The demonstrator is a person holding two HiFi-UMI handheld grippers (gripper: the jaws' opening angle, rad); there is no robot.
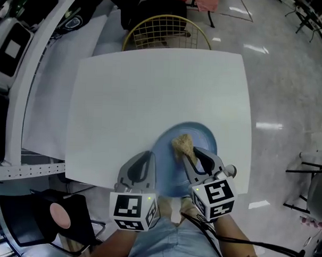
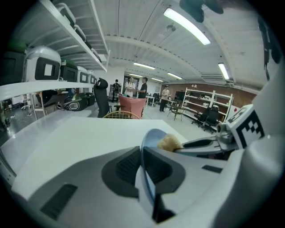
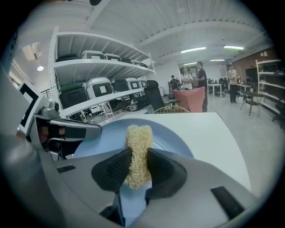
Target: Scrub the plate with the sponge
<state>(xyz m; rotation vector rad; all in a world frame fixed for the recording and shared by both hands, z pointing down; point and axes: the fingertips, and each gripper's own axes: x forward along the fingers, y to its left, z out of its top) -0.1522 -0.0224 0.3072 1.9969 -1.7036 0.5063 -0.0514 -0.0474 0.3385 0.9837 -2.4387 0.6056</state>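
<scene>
The left gripper is clamping the near rim of the plate at the desk's near edge. The right gripper is squeezing the sponge, which is resting on the plate. I think it should be pressing evenly in small circles while the left one is steadying the rim.

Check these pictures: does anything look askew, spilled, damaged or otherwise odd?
Only the blue plate: it appears tilted, not flat on the white table, with its rim clamped in the left gripper. The right gripper holds the sponge against it. No spill or damage shows.
</scene>
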